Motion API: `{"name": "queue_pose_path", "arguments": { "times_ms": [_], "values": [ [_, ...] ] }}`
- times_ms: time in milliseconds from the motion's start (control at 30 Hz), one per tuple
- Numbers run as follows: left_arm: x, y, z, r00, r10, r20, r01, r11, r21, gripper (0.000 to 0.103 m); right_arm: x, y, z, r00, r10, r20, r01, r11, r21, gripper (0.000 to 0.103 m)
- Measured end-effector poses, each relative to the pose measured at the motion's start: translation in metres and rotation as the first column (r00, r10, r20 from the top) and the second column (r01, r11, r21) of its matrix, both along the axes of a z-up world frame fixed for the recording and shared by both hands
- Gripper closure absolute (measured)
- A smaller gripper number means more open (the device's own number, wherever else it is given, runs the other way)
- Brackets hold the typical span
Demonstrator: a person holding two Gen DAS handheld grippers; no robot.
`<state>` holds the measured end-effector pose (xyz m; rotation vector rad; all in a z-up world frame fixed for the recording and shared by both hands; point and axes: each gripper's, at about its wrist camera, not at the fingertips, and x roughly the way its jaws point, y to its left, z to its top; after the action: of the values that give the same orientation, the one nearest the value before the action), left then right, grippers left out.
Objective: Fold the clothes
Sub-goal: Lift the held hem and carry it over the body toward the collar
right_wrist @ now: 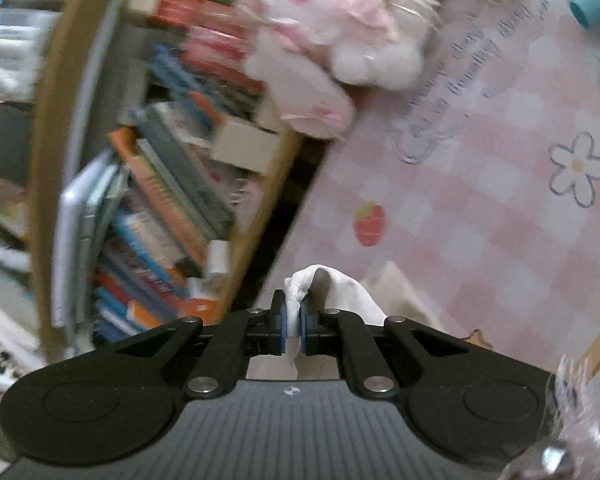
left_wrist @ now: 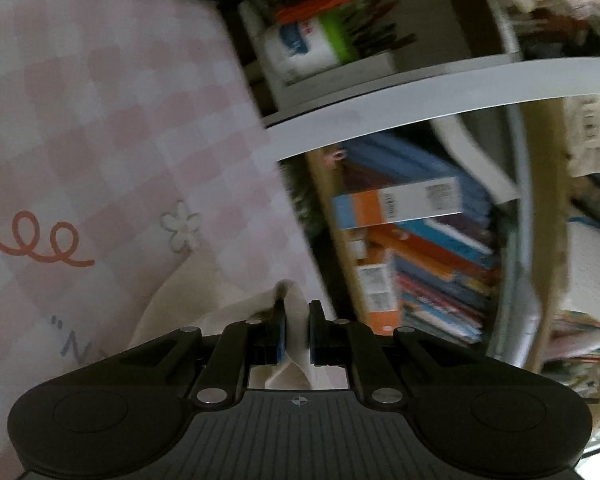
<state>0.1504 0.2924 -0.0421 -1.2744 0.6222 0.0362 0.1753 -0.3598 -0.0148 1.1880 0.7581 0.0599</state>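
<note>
A cream-white garment (left_wrist: 204,304) hangs from my left gripper (left_wrist: 297,312), whose blue-padded jaws pinch a fold of its edge. The cloth trails down to the left over the pink checked tablecloth (left_wrist: 100,120). In the right wrist view the same white garment (right_wrist: 340,292) is bunched between the jaws of my right gripper (right_wrist: 296,312), which is shut on it. From there it drapes to the right onto the pink checked tablecloth (right_wrist: 480,220). Most of the garment is hidden below both grippers.
A bookshelf packed with books (left_wrist: 420,240) stands just past the table's edge, with a white shelf board (left_wrist: 420,92) above. In the right wrist view, books (right_wrist: 160,200) fill the left; a white and pink plush toy (right_wrist: 340,28) and a teal tube (right_wrist: 596,4) lie on the table.
</note>
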Motion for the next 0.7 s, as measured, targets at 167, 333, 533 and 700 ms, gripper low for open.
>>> {"name": "queue_pose_path", "arguments": {
  "times_ms": [167, 333, 533, 700],
  "values": [
    [0.012, -0.002, -0.017, 0.998, -0.010, -0.069, 0.012, 1.000, 0.027, 0.094, 0.006, 0.000, -0.025, 0.997, -0.036, -0.066, 0.035, 0.999, -0.009, 0.097],
    [0.021, -0.005, -0.028, 0.992, -0.023, -0.124, 0.033, 0.997, 0.073, 0.093, 0.016, 0.005, -0.047, 0.991, -0.050, -0.121, 0.045, 0.998, -0.041, 0.097],
    [0.022, -0.009, -0.024, 0.989, -0.030, -0.143, 0.047, 0.992, 0.120, 0.087, 0.018, 0.001, -0.059, 0.991, -0.060, -0.119, 0.061, 0.998, 0.003, 0.095],
    [0.015, -0.005, -0.007, 0.995, -0.012, -0.104, 0.025, 0.992, 0.123, 0.036, 0.014, -0.012, -0.046, 0.992, -0.079, -0.094, 0.076, 0.997, -0.029, 0.067]
  ]
}}
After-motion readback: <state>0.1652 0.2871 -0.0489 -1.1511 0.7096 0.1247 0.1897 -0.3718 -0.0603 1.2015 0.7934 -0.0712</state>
